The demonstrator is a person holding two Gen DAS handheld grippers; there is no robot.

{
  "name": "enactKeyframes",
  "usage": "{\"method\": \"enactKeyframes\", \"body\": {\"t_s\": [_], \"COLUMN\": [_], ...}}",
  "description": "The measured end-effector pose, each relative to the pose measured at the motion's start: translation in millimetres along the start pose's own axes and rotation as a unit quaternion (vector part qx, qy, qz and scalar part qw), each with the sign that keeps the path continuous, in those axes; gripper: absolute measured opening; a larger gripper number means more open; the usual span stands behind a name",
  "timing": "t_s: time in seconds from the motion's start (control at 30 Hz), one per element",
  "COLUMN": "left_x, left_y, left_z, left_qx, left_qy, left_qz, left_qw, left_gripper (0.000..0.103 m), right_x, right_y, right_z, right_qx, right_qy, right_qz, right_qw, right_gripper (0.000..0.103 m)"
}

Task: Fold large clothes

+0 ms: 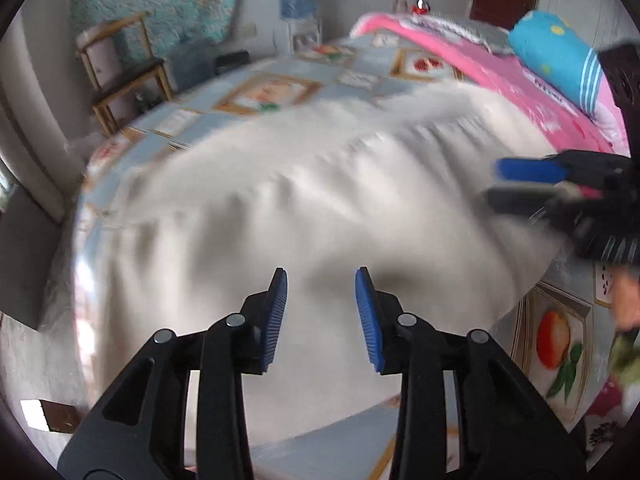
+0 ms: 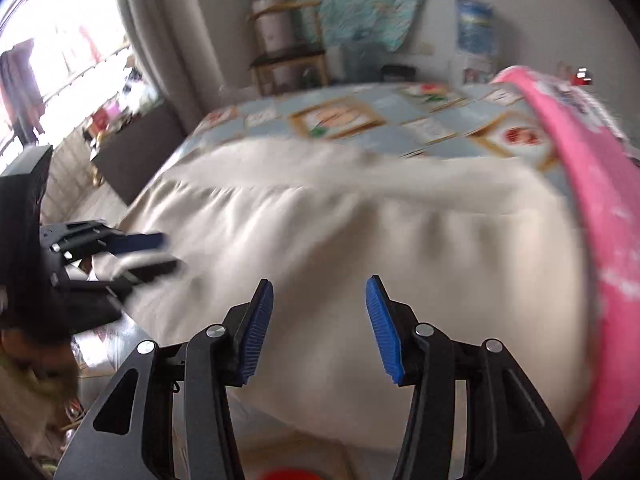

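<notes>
A large white garment [image 1: 320, 200] lies spread on the bed, wrinkled across its middle; it also shows in the right wrist view [image 2: 360, 248]. My left gripper [image 1: 321, 280] is open and empty, just above the garment's near part. My right gripper [image 2: 319, 286] is open and empty above the garment too. Each gripper shows in the other's view: the right one [image 1: 494, 184] at the garment's right edge, the left one [image 2: 170, 252] at its left edge. Both views are blurred by motion.
The bed has a light blue sheet with framed fruit prints [image 1: 268, 94]. A pink quilt [image 1: 480, 68] and a blue pillow [image 1: 556, 56] lie along its right side. A wooden chair [image 1: 120, 72] and a water dispenser [image 1: 298, 0] stand by the far wall. A window [image 2: 52, 52] is on the left.
</notes>
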State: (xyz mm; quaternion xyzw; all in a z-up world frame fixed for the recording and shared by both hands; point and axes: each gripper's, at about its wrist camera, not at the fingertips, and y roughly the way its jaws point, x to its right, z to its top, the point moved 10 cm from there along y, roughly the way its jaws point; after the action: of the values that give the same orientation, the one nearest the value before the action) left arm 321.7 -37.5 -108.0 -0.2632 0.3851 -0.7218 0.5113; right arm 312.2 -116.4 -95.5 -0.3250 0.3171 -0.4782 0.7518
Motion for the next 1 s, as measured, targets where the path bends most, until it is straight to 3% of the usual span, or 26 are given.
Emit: {"method": "enactKeyframes", "body": {"t_s": [0.07, 0.13, 0.2, 0.3, 0.4, 0.5, 0.6, 0.63, 0.7, 0.77, 1.0], "left_x": [-4, -8, -14, -26, -42, -50, -51, -48, -39, -27, 6], "left_y": [14, 14, 5, -20, -24, -15, -27, -32, -55, -76, -135], "left_z": [-2, 0, -2, -10, -32, -44, -43, -44, -47, -52, -80], "left_qx": [0.002, 0.007, 0.001, 0.016, 0.001, -0.003, 0.0, 0.006, 0.028, 0.051, 0.095], "left_qy": [-0.014, -0.031, -0.042, -0.044, -0.065, -0.072, -0.097, -0.102, -0.106, -0.104, -0.11], "left_qz": [0.015, 0.008, 0.008, 0.017, 0.035, 0.057, 0.054, 0.048, 0.04, 0.031, 0.055], "left_qw": [0.9998, 0.9995, 0.9991, 0.9987, 0.9973, 0.9958, 0.9938, 0.9936, 0.9932, 0.9928, 0.9878], "left_gripper": [0.037, 0.04, 0.04, 0.042, 0.049, 0.065, 0.065, 0.066, 0.074, 0.083, 0.095], "right_x": [-3, -4, 4, 29, 61, 74, 62, 60, 51, 34, -11], "right_y": [23, 16, -5, -42, -59, -55, -66, -72, -88, -102, -121], "right_z": [-12, -12, -14, -25, -55, -74, -72, -68, -72, -85, -116], "right_qx": [-0.021, -0.019, -0.011, 0.025, 0.026, 0.036, 0.027, 0.036, 0.053, 0.064, 0.059], "right_qy": [-0.014, -0.009, 0.018, 0.049, 0.096, 0.115, 0.12, 0.132, 0.143, 0.141, 0.128], "right_qz": [-0.022, -0.021, -0.022, -0.066, -0.121, -0.124, -0.134, -0.118, -0.113, -0.105, -0.103], "right_qw": [0.999, 1.0, 1.0, 0.996, 0.988, 0.985, 0.983, 0.983, 0.982, 0.982, 0.985], "right_gripper": [0.048, 0.047, 0.041, 0.041, 0.042, 0.048, 0.05, 0.052, 0.072, 0.079, 0.088]}}
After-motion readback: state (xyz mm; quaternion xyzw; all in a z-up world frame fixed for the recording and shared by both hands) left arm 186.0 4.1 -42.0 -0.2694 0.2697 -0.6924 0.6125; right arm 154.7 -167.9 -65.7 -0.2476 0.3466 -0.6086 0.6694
